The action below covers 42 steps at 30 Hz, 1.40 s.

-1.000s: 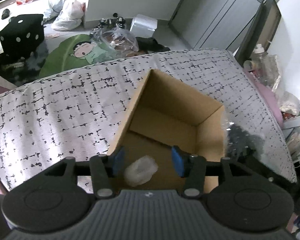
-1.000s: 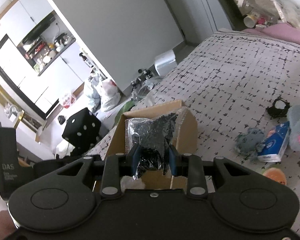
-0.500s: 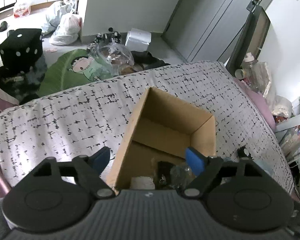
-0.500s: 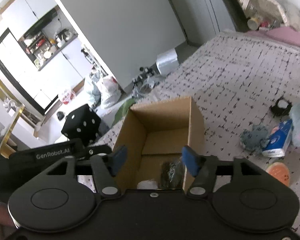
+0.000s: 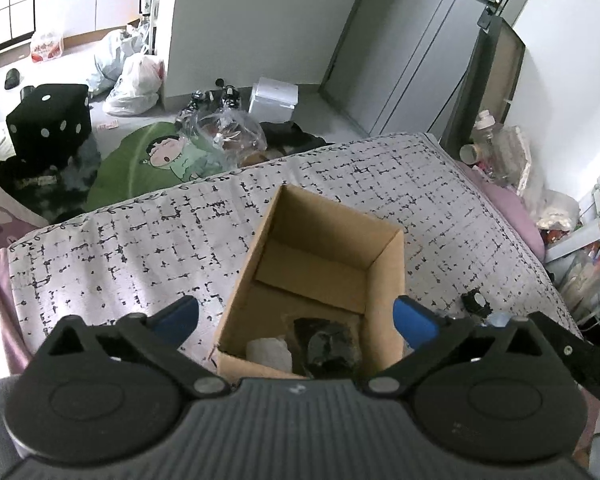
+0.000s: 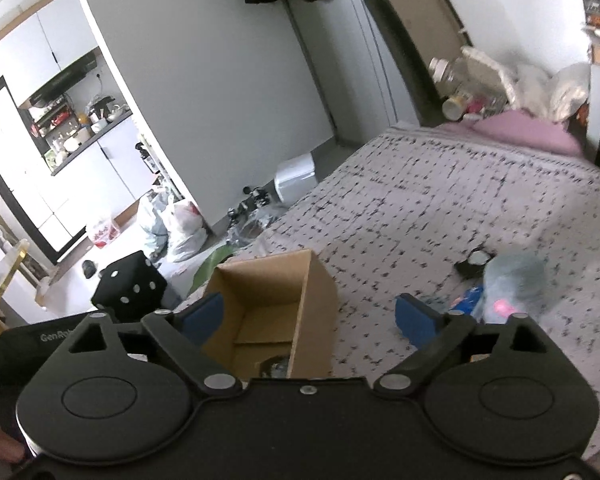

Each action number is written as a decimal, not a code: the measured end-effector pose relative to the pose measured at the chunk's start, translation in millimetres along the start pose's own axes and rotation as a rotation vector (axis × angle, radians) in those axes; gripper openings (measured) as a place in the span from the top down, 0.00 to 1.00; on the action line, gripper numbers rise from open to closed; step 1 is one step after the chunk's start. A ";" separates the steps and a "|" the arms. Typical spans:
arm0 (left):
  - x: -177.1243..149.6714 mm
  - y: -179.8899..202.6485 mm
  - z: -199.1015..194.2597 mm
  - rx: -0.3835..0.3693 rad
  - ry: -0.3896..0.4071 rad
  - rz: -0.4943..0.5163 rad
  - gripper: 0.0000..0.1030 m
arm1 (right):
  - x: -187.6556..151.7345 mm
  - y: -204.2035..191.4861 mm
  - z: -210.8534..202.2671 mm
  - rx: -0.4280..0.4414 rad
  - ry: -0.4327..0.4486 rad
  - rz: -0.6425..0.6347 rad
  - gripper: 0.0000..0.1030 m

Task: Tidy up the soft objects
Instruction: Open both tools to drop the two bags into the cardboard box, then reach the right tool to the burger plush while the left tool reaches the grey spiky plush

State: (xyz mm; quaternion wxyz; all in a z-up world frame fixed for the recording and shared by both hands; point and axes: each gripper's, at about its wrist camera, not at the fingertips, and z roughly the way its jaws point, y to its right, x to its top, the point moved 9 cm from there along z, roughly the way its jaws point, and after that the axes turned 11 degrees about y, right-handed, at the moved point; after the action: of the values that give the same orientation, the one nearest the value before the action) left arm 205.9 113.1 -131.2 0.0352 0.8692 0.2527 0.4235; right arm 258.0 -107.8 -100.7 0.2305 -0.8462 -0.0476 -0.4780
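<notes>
An open cardboard box [image 5: 384,276] stands on the patterned bedspread [image 5: 148,240]. Inside it lie a white soft bundle [image 5: 270,352] and a black item in a clear bag [image 5: 328,346]. My left gripper [image 5: 294,316] is open and empty above the box's near end. My right gripper [image 6: 308,314] is open and empty, above the box [image 6: 312,308]. To the right on the bed lie a grey plush toy [image 6: 514,280], a blue packet [image 6: 466,296] and a small black and white item [image 6: 474,260].
The small black and white item also shows in the left wrist view [image 5: 476,302]. A pink pillow [image 6: 524,132] lies at the bed's far end. A black dice-shaped stool [image 5: 50,118], bags [image 5: 134,84] and a green mat [image 5: 148,160] are on the floor beyond the bed.
Both grippers opened. The white bundle left my left gripper and the bagged black item left my right gripper; both now lie in the box. Both grippers rose and drew back.
</notes>
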 end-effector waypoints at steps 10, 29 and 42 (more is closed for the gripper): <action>-5.3 25.7 -16.8 0.003 0.030 0.029 0.00 | -0.6 33.7 -19.1 -0.011 0.014 0.014 0.00; -13.9 94.8 -23.0 -0.034 0.040 0.175 0.00 | 13.6 130.8 -42.9 -0.146 0.042 0.189 0.00; -34.9 136.5 3.9 -0.122 -0.042 0.223 0.00 | -15.3 153.6 -17.2 -0.153 -0.103 0.374 0.00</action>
State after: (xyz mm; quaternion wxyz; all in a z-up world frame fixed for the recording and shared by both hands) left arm 246.8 -21.5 -121.2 0.0459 0.8969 0.1275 0.4211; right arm 282.5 -249.7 -158.8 0.2475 -0.8787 0.1348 -0.3854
